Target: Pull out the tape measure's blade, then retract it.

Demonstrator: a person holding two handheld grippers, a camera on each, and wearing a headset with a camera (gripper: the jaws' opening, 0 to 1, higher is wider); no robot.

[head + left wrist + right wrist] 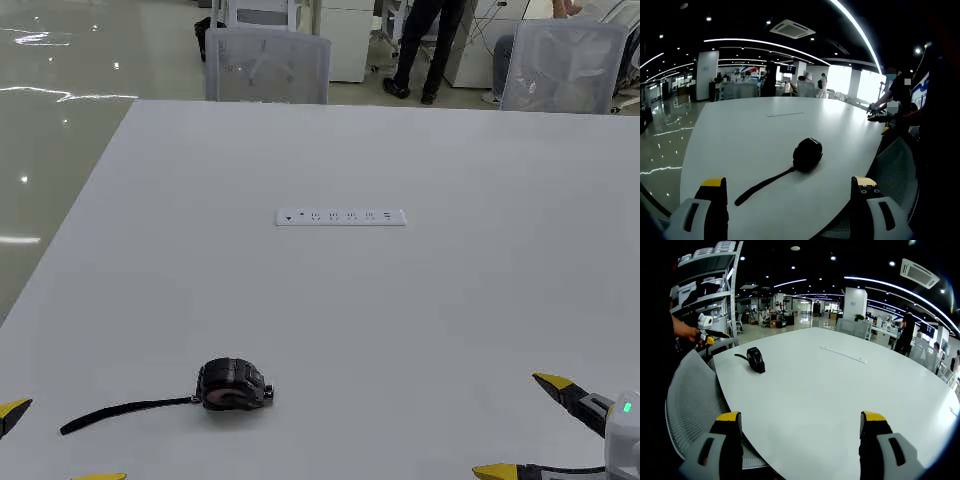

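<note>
A black tape measure (pixel 233 386) lies on the white table (pixel 350 300) near its front edge, its black wrist strap (pixel 120 412) trailing left. No blade shows outside the case. My left gripper (pixel 55 445) is open at the bottom left, just short of the strap's end. In the left gripper view the tape measure (pixel 807 152) sits ahead between the yellow-tipped jaws of the left gripper (pixel 789 182), untouched. My right gripper (pixel 525 425) is open at the bottom right, well apart from the tape measure (pixel 756 360), and the right gripper (pixel 802 416) holds nothing.
A white power strip (pixel 340 217) is set into the table's middle. Two grey mesh chairs (pixel 265 65) (pixel 565 65) stand at the far edge, and a person (pixel 430 45) stands behind them. A mesh chair back (pixel 690 395) is close to the near edge.
</note>
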